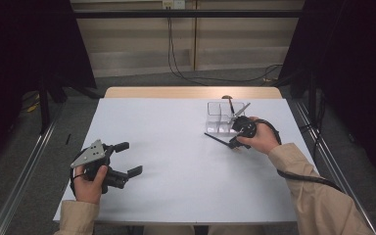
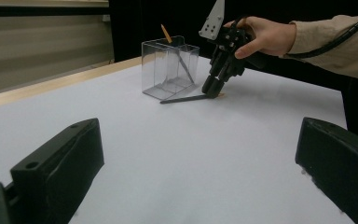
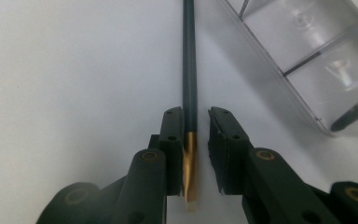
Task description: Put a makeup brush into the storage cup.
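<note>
A dark pencil [image 1: 218,139] [image 3: 189,70] with a gold end lies flat on the white table, just in front of a clear divided holder [image 1: 214,117] [image 2: 168,70]. My right gripper [image 1: 234,143] [image 2: 213,91] [image 3: 195,114] points down over the pencil's gold end. Its jaws straddle the pencil: the left jaw touches it and a gap shows at the right jaw, so the gripper is open. Another pencil [image 1: 231,105] [image 2: 166,32] stands tilted inside the holder. My left gripper [image 1: 122,159] [image 2: 200,172] rests at the near left, open wide, with nothing between its jaws.
The white sheet [image 1: 176,166] covers the table, with a wooden strip [image 1: 191,92] bare at the far edge. The holder [image 3: 317,56] stands close to the right gripper's right jaw. A cable [image 1: 303,177] trails from the right gripper along the sleeve. Dark curtains hang at both sides.
</note>
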`<action>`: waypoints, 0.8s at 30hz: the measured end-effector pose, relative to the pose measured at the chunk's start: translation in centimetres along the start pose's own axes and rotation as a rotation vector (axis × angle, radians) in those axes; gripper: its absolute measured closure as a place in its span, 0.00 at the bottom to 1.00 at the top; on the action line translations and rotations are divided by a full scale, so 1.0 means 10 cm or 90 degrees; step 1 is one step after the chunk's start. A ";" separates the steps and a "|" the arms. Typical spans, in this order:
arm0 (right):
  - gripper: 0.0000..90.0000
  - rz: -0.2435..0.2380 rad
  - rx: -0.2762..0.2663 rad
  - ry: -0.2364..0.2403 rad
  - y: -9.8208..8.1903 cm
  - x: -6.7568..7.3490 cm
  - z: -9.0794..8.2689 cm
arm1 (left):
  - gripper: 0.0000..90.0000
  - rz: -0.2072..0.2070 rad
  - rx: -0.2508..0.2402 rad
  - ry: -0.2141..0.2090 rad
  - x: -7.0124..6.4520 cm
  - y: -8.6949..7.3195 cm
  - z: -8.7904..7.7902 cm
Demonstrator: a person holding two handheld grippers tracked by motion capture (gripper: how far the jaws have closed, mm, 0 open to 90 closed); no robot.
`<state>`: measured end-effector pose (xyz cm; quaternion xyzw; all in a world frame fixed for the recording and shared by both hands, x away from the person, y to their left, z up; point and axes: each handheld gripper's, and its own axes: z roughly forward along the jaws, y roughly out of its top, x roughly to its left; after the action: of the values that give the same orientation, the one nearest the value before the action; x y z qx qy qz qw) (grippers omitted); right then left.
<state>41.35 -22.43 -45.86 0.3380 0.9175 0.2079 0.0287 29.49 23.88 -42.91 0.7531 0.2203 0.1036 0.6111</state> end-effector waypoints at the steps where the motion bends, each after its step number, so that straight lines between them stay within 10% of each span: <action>1: 0.84 0.000 0.001 0.000 0.01 0.00 0.00 | 0.01 -0.001 0.001 0.001 0.00 0.00 0.00; 24: 0.92 -0.058 0.104 0.001 0.05 0.14 -0.02 | 0.01 -0.006 0.001 -0.003 -0.01 0.00 0.02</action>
<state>40.55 -21.23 -45.34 0.2973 0.9457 0.1308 0.0096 29.46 23.64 -42.99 0.7531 0.2223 0.0987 0.6113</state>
